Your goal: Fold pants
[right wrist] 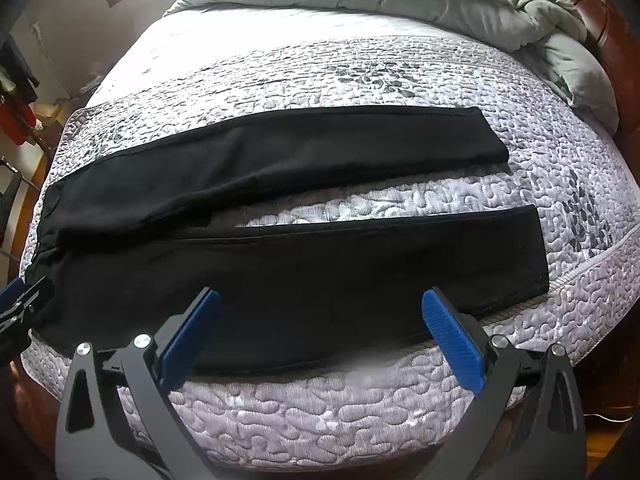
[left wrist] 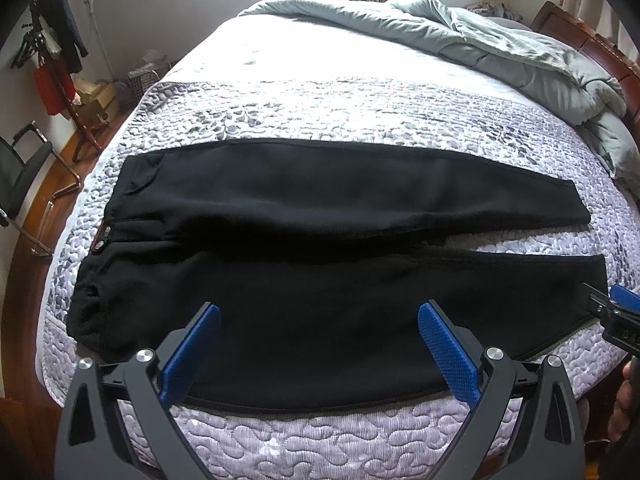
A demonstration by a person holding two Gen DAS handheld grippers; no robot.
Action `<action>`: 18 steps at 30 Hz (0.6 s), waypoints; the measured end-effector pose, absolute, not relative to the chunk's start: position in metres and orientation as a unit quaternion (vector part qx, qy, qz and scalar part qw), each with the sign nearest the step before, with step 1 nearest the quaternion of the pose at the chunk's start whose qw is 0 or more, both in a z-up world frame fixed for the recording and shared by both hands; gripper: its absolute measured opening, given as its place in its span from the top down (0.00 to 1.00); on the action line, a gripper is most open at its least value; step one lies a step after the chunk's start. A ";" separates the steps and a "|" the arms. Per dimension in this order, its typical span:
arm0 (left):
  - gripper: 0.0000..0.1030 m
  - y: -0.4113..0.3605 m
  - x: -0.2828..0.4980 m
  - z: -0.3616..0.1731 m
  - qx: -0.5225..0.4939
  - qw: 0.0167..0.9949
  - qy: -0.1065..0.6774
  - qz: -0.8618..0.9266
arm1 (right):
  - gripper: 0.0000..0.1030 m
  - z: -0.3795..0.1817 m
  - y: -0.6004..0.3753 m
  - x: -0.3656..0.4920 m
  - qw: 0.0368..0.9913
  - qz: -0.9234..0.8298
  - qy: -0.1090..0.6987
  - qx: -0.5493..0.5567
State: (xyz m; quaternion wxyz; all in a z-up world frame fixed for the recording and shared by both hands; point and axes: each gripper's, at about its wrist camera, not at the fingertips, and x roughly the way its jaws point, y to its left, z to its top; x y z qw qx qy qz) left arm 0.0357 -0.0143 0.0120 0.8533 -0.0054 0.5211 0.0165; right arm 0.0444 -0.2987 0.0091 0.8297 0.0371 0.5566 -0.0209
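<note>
Black pants (left wrist: 304,236) lie flat across the quilted bed, waistband at the left, both legs stretched to the right with a gap between them. In the right wrist view the two legs (right wrist: 304,264) run side by side with their hems at the right. My left gripper (left wrist: 320,312) is open, its blue pads over the near leg's front edge, closer to the waist end. My right gripper (right wrist: 322,300) is open over the near leg nearer the hem. The right gripper also shows at the right edge of the left wrist view (left wrist: 616,312).
The grey patterned mattress cover (left wrist: 320,432) drops off at the near edge. A rumpled pale green duvet (left wrist: 500,44) lies at the far right by the wooden headboard (left wrist: 600,48). A black chair (left wrist: 24,176), a clothes rack and boxes stand on the floor at the left.
</note>
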 end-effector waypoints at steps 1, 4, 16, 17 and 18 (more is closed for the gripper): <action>0.04 -0.014 0.037 0.009 -0.007 0.851 0.525 0.016 | 0.02 0.007 -0.300 0.045 0.829 -0.021 0.558 0.038; 0.04 -0.015 0.044 -0.001 -0.015 0.845 0.534 0.011 | 0.02 0.002 -0.308 0.050 0.827 -0.019 0.561 0.032; 0.04 -0.071 0.171 -0.041 -0.042 0.816 0.574 -0.049 | 0.02 -0.034 -0.484 0.190 0.799 -0.074 0.594 0.053; 0.04 -0.085 0.185 -0.044 -0.032 0.812 0.580 -0.057 | 0.03 -0.046 -0.493 0.209 0.788 -0.067 0.610 0.047; 0.04 -0.094 0.194 -0.046 -0.028 0.808 0.584 -0.064 | 0.03 -0.055 -0.500 0.223 0.781 -0.062 0.620 0.040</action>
